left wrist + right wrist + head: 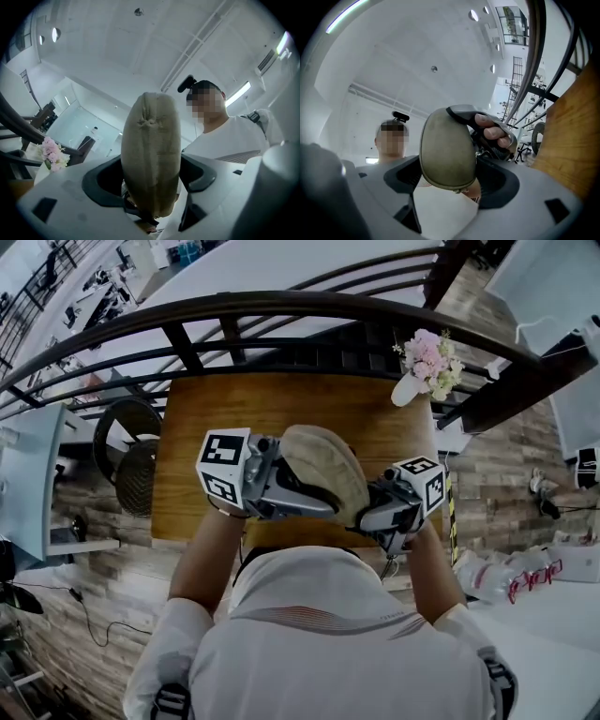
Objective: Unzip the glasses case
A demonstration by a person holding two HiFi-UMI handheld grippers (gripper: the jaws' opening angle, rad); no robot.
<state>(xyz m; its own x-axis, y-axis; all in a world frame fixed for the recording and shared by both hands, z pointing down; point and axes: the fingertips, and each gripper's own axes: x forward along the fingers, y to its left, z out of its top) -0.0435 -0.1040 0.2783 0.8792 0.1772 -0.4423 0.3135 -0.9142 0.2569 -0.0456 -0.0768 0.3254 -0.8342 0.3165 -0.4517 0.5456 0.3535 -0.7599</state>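
Head view: the glasses case (323,467), a rounded tan fabric shell, is being held up in the air between the two grippers, above the wooden table (202,442) and close to the person's chest. It is being pinched at one end by the left gripper (314,501). In the left gripper view the case (151,150) is seen end-on, standing upright with its stitched seam facing the camera, and the jaws of the left gripper (150,213) are pressed against its lower part. From the other side it is being met by the right gripper (368,512). In the right gripper view the broad face of the case (446,150) is filling the gap, and the jaws of the right gripper (452,193) are closed about its lower rim, where a small metal piece, probably the zipper pull (458,191), is showing; whether the pull itself is being gripped cannot be told. The zipper line along the rim is looking closed, so the step in hand is judged to be the taking of the pull, with the unzipping not yet begun. Next, the case is to be kept steady by the left gripper while the pull is drawn round the curved rim, following its bend so that the fabric is not being twisted. A vase of pink flowers (427,367) is standing at the table's far corner, well apart.
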